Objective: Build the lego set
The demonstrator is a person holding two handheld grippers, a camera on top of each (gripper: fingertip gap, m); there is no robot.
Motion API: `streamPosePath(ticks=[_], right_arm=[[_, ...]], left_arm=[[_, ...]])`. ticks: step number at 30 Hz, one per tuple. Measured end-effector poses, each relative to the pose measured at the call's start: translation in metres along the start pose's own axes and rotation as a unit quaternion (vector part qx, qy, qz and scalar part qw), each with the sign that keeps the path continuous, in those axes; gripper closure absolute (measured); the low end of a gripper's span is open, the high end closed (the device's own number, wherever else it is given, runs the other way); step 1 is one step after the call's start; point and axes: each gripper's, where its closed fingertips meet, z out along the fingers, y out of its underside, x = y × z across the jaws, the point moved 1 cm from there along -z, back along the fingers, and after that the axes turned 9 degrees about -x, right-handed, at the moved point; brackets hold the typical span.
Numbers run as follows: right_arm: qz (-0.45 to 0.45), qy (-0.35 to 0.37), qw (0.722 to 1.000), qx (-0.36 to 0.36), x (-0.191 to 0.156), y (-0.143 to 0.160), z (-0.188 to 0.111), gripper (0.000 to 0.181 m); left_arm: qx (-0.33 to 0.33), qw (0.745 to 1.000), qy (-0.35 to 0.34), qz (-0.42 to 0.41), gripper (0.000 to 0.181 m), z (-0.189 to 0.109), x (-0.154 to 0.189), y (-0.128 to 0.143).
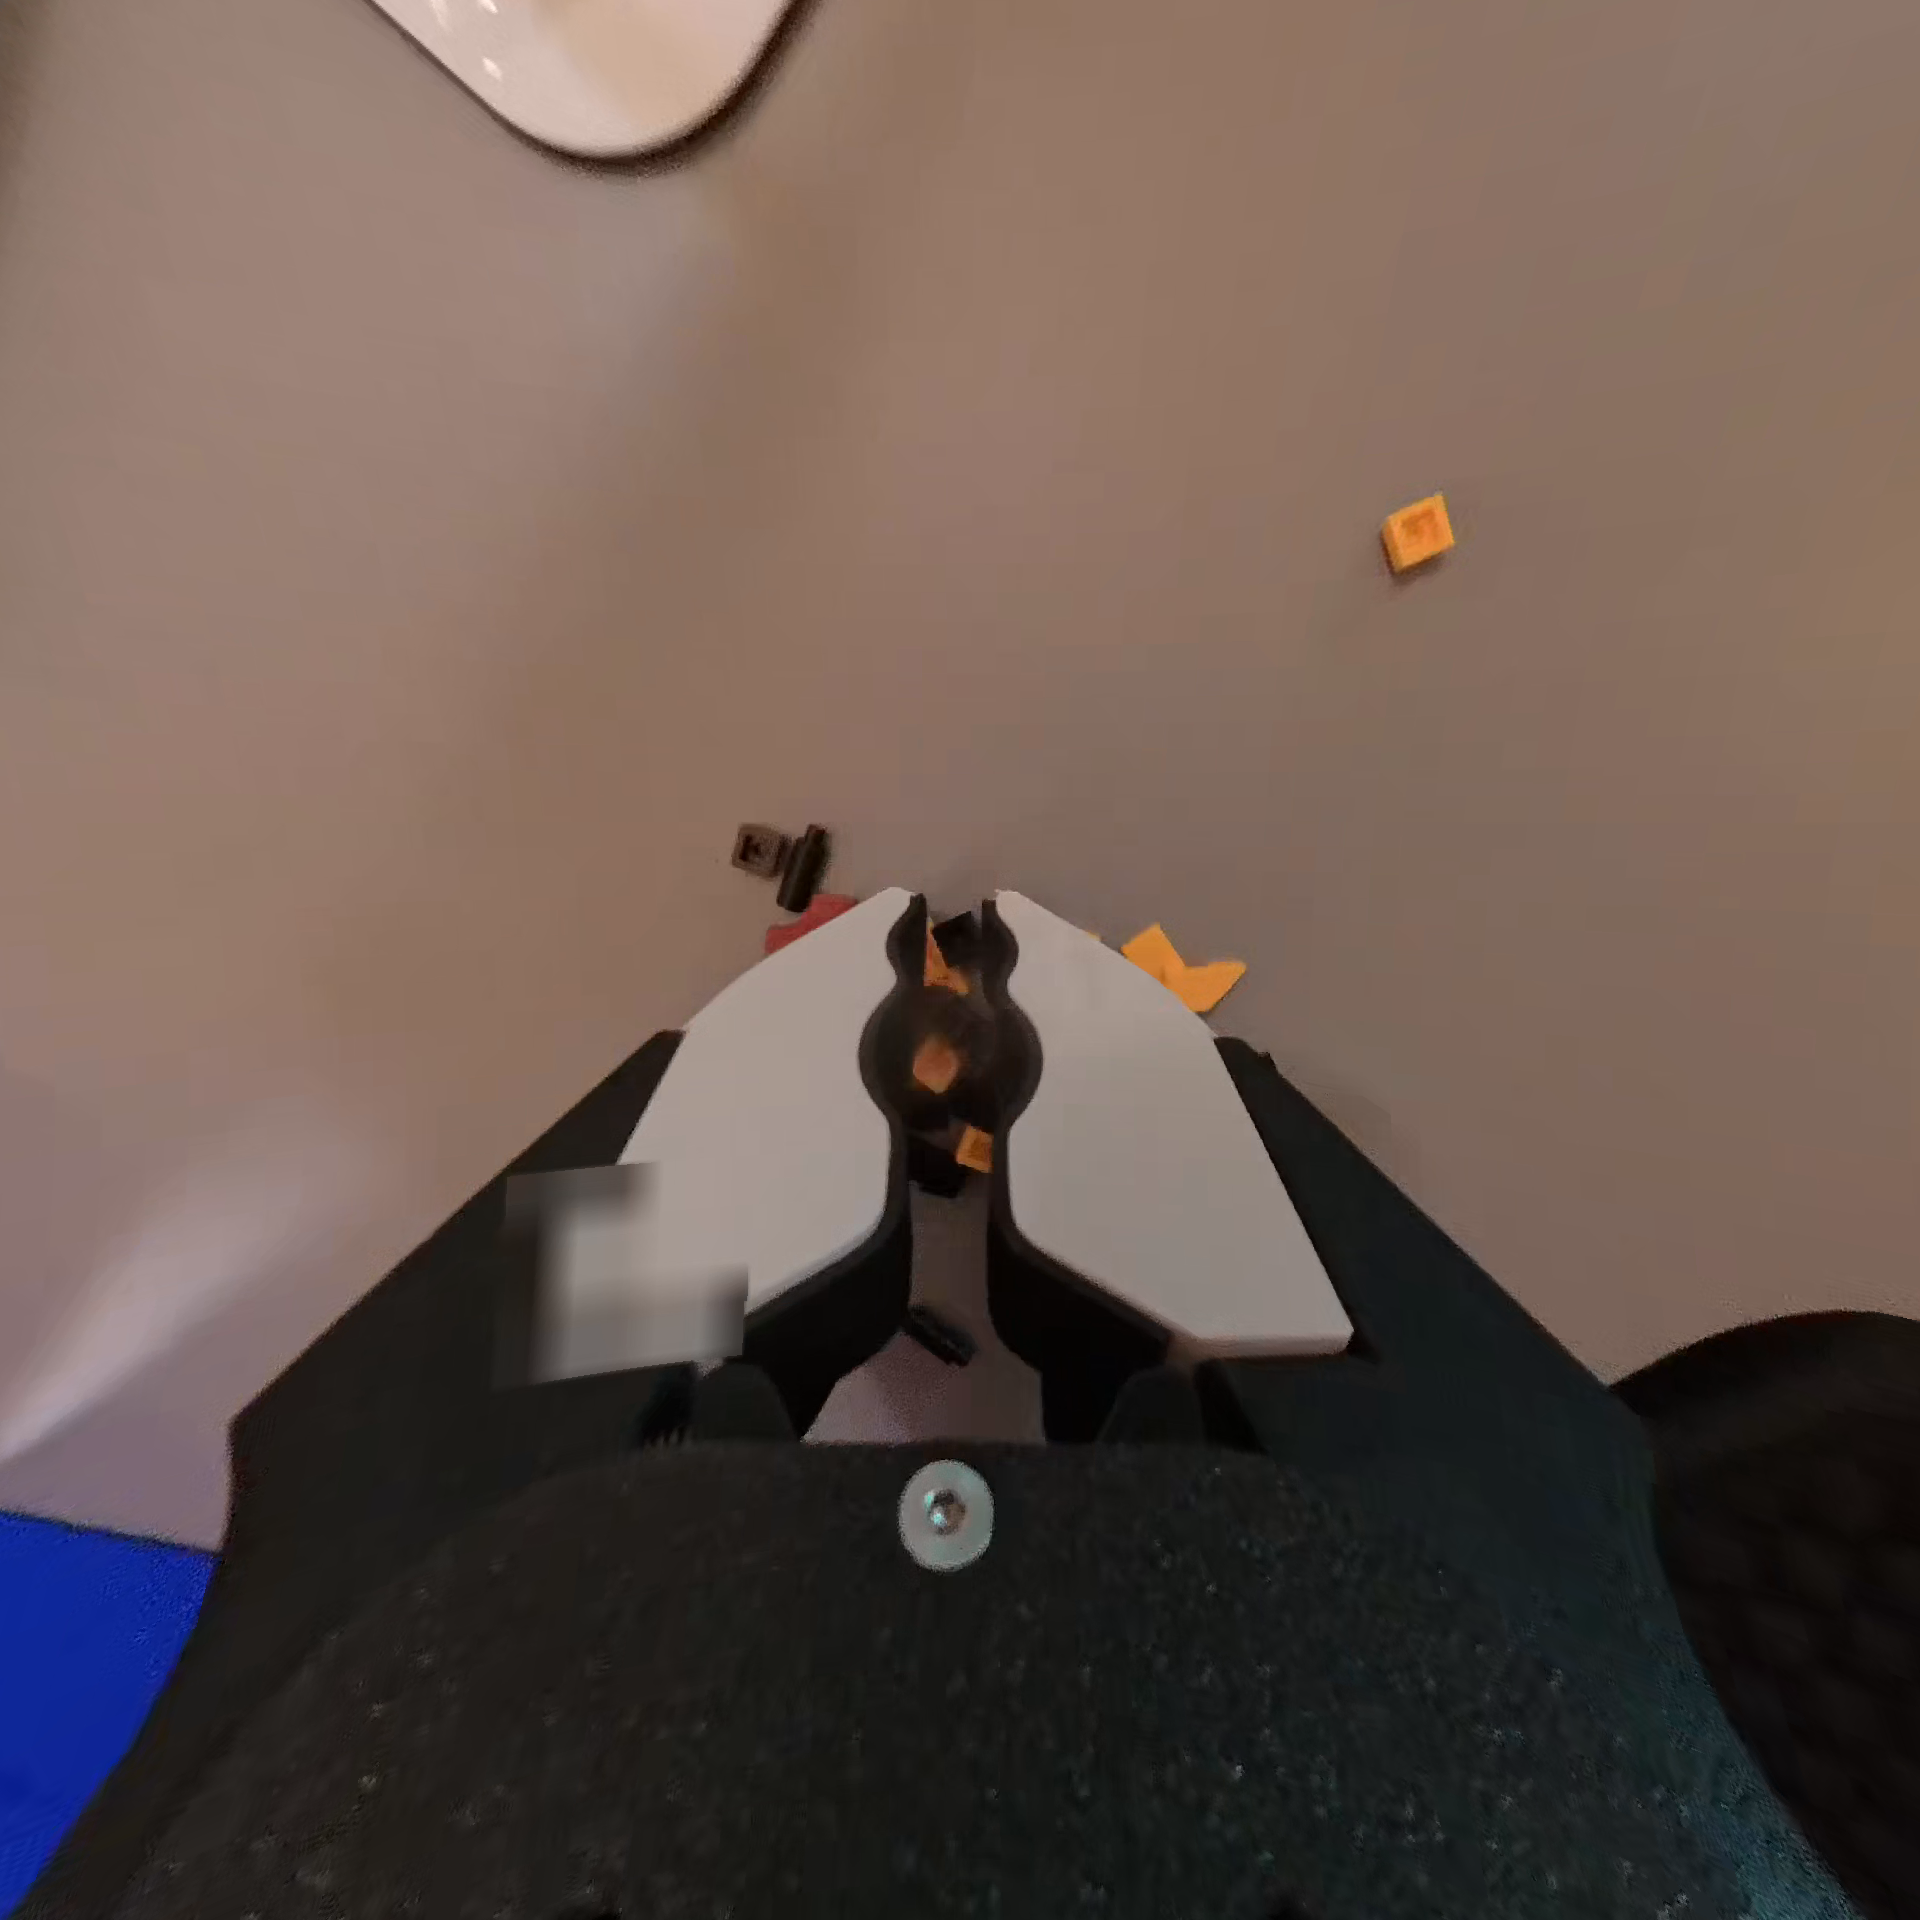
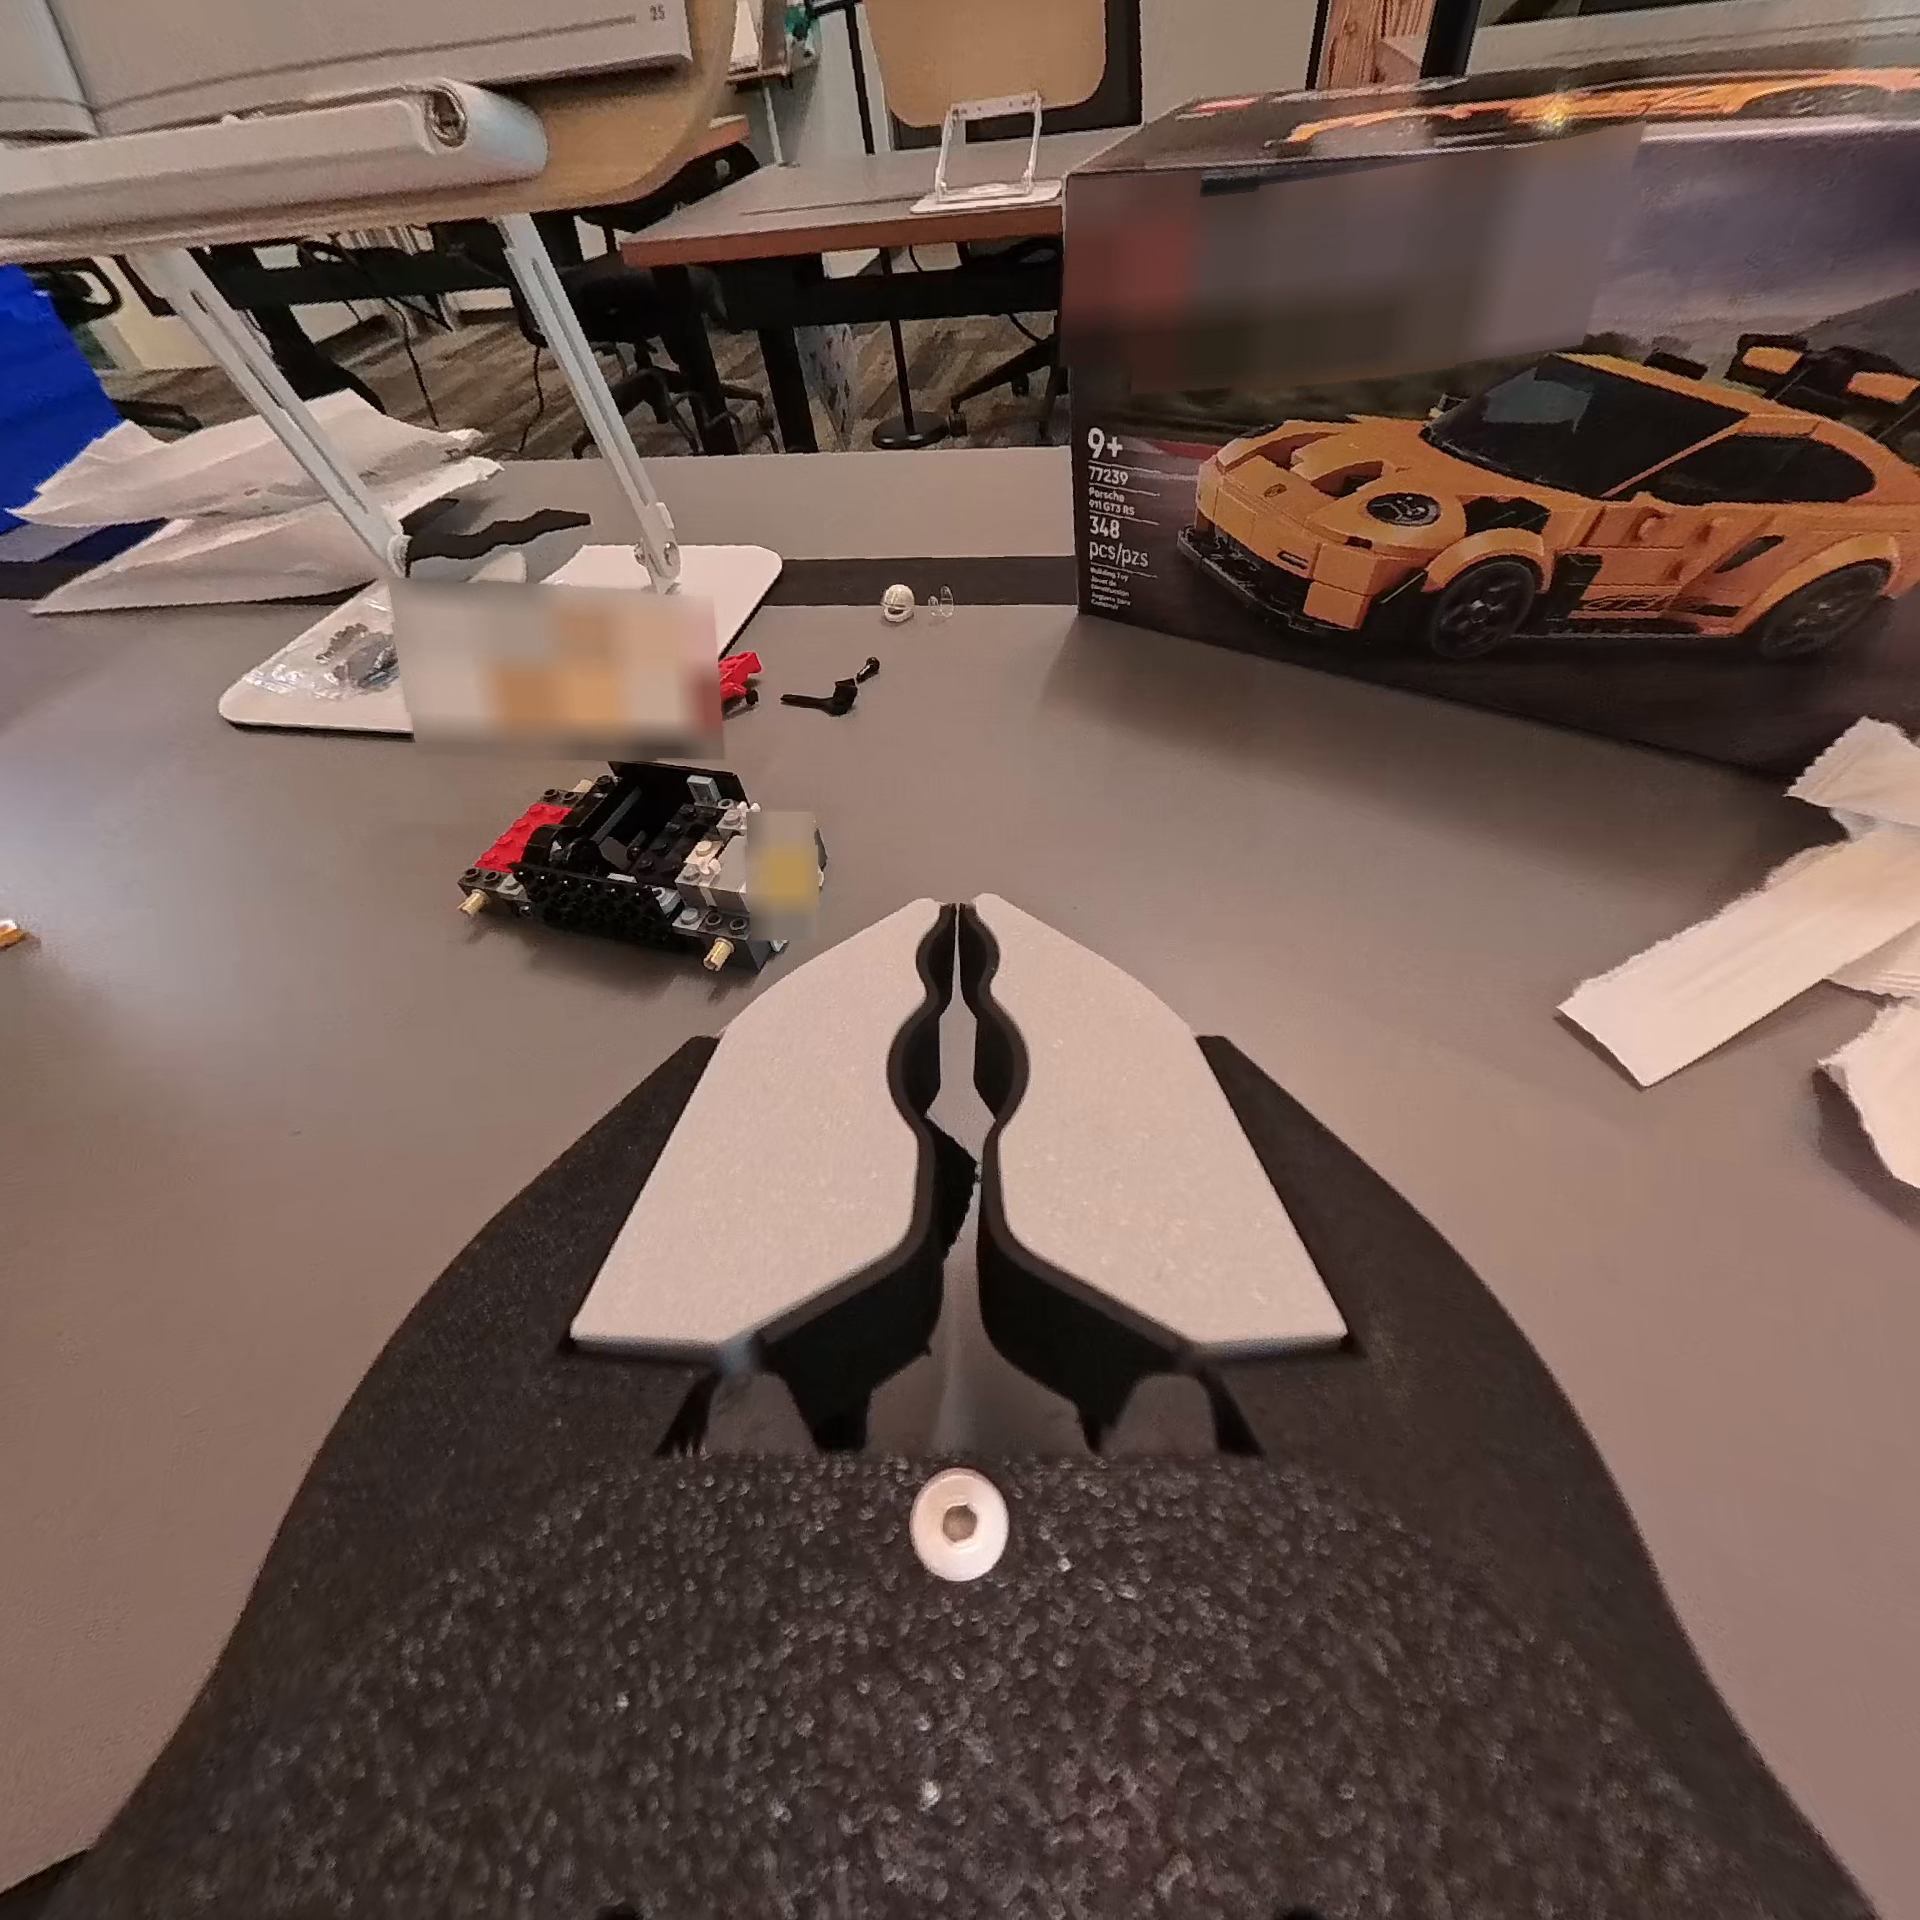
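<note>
My left gripper [image 1: 954, 916] points down at the grey table over a small pile of loose pieces. Its jaws are nearly closed, with a small black piece [image 1: 961, 935] pinched between the tips. Orange pieces [image 1: 1184, 966] and a red piece [image 1: 805, 920] lie around and under the fingers. A lone orange square plate [image 1: 1416, 532] lies farther right. My right gripper [image 2: 956, 914] is shut and empty, low over the table. The partly built black, red and grey car chassis [image 2: 644, 862] lies just ahead of it to the left.
The set's box [image 2: 1507, 436] stands at the back right. Torn white paper bags [image 2: 1766, 956] lie on the right. A white stand base [image 2: 499, 644] with metal legs is at the back left; it also shows in the left wrist view [image 1: 582, 62]. Small black parts [image 2: 831, 691] and a white helmet piece [image 2: 897, 603] lie beyond the chassis. The tips of one gripper are about 45 centimetres away from the tips of the other. To the lone orange square plate [image 1: 1416, 532]: left tips about 9 centimetres, right tips about 35 centimetres.
</note>
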Motion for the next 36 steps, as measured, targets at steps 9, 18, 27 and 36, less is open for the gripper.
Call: streamPosePath(ticks=[9, 18, 27, 36], right_arm=[[0.0, 0.0, 1.0, -0.001, 0.001, 0.0, 0.0, 0.181], [0.003, -0.002, 1.0, 0.001, 0.001, 0.0, 0.0, 0.181], [-0.003, -0.006, 1.0, 0.001, -0.003, -0.001, 0.0, 0.181], [-0.03, -0.01, 0.999, 0.008, -0.01, -0.002, -0.001, 0.181]], left_arm=[[0.104, 0.988, 0.094, 0.07, 0.16, -0.001, 0.073, -0.058], [0.086, 0.993, 0.062, 0.044, 0.172, -0.01, 0.054, -0.029], [0.07, 0.995, -0.054, -0.052, 0.14, -0.016, 0.01, 0.03], [0.218, 0.962, -0.124, -0.104, 0.18, -0.048, 0.019, 0.039]])
